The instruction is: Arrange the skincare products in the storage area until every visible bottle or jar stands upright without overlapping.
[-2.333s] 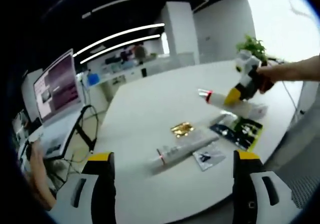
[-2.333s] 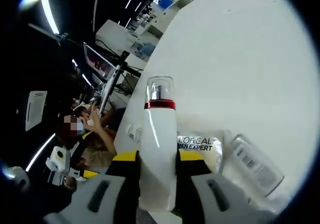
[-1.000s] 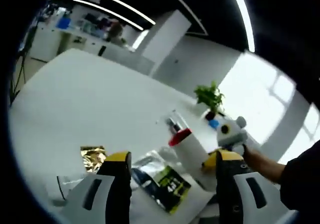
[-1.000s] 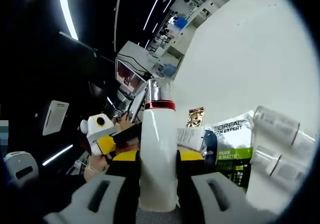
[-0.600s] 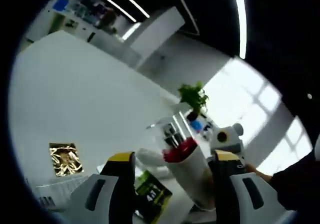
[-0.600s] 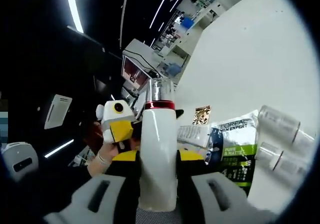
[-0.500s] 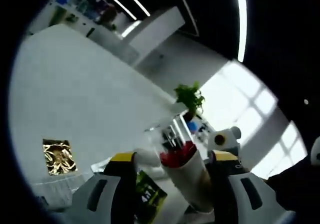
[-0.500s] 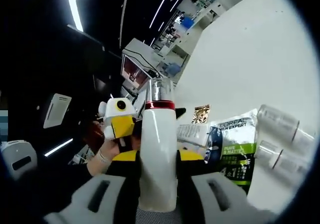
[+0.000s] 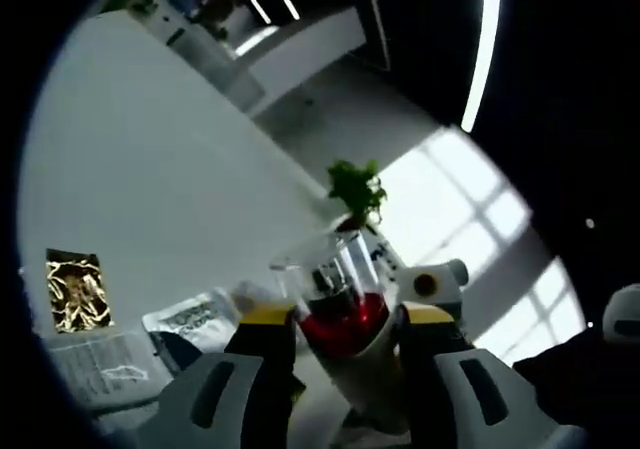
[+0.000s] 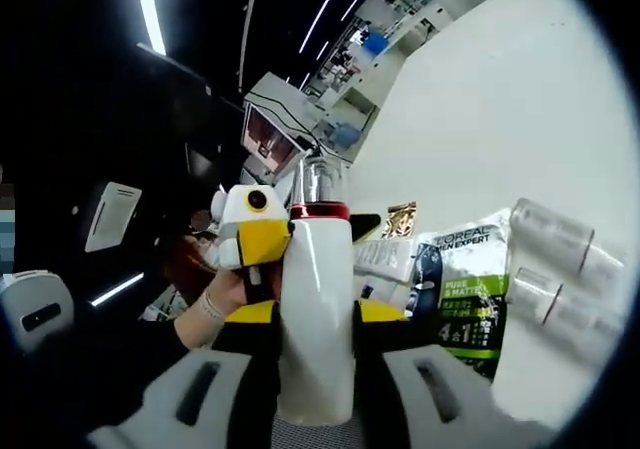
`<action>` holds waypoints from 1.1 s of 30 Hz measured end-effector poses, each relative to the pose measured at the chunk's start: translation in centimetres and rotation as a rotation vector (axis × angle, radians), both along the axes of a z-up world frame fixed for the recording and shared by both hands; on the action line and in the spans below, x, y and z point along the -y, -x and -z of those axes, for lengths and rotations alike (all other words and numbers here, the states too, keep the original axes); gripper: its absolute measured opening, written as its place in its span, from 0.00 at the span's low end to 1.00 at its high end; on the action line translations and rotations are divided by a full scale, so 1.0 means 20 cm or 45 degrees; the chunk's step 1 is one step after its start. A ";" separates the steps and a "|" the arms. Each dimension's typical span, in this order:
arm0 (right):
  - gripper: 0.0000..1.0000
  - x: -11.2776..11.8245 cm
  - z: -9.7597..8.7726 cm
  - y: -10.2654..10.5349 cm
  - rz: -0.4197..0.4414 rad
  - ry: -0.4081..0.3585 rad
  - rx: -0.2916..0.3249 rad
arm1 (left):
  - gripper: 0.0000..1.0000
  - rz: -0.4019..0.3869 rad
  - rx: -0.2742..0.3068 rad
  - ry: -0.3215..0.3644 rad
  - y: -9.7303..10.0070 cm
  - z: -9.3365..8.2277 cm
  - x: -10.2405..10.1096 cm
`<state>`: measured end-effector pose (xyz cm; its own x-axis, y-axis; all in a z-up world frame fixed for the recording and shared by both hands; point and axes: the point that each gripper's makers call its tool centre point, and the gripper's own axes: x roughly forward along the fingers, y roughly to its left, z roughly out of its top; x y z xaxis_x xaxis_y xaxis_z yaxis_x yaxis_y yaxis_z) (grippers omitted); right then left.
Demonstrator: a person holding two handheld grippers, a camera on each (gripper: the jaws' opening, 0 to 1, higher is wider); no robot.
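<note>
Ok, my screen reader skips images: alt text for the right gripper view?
The right gripper clamps a white bottle with a red band and clear cap. The left gripper is close beside it; a L'Oreal sachet lies on the white table.

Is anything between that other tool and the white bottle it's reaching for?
Nothing visible. In the left gripper view, the left tool already has the white bottle top between its yellow tips. The right tool grips the body.

grey tool (image 10: 317, 344) jaws tipped yellow; dark sleeve (image 10: 120, 369).
</note>
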<state>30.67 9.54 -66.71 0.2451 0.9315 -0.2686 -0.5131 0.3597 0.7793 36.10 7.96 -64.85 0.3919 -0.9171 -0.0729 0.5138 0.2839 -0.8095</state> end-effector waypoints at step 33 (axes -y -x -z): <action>0.30 0.04 0.30 0.11 -0.219 0.373 0.137 | 0.29 0.184 0.112 -0.261 0.15 0.13 0.12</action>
<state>28.45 8.80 -72.70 0.1324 0.8487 -0.5121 -0.6591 0.4612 0.5940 33.01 5.61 -67.46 0.2712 -0.9336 -0.2341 0.6268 0.3559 -0.6931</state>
